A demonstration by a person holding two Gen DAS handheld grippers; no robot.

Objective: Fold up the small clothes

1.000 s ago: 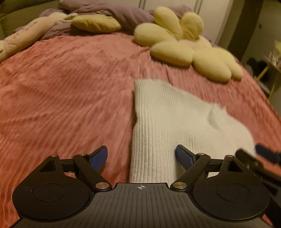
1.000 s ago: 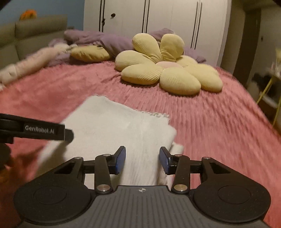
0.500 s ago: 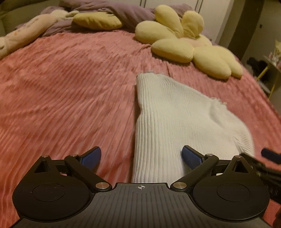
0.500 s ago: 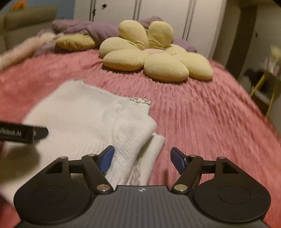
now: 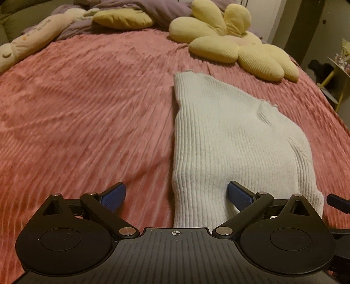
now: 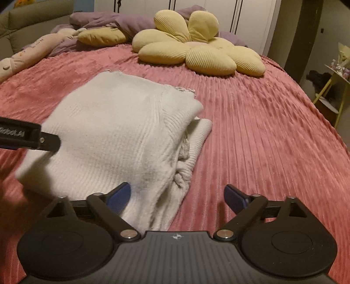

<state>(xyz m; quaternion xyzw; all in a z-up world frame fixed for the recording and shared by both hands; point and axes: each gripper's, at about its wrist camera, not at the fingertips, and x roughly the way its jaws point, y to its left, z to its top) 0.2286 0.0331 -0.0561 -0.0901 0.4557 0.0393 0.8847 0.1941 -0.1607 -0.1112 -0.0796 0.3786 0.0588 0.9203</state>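
A white ribbed knit garment (image 5: pixel 229 135) lies folded on the pink bedspread (image 5: pixel 76 109). My left gripper (image 5: pixel 176 192) hangs open over its near left corner, and the cloth's edge lies loose between the wide jaws. In the right wrist view the garment (image 6: pixel 116 131) shows stacked layers along its right side. My right gripper (image 6: pixel 177 194) sits at the near right corner with its jaws opening. The cloth's edge lies by the left pad, and nothing is pinched. The left gripper's body (image 6: pixel 28 135) reaches in from the left.
A yellow flower-shaped cushion (image 6: pixel 196 50) lies at the back of the bed. Beside it are a purple blanket (image 6: pixel 113 20) and a long pale plush toy (image 5: pixel 32 41). A yellow side table (image 6: pixel 334 83) stands off the bed's right edge. Bare bedspread (image 6: pixel 273 131) stretches right of the garment.
The right jaws, narrow around the garment's near edge a second ago, have spread wide, and that gripper has shifted right and lower. The left jaws widened slightly.
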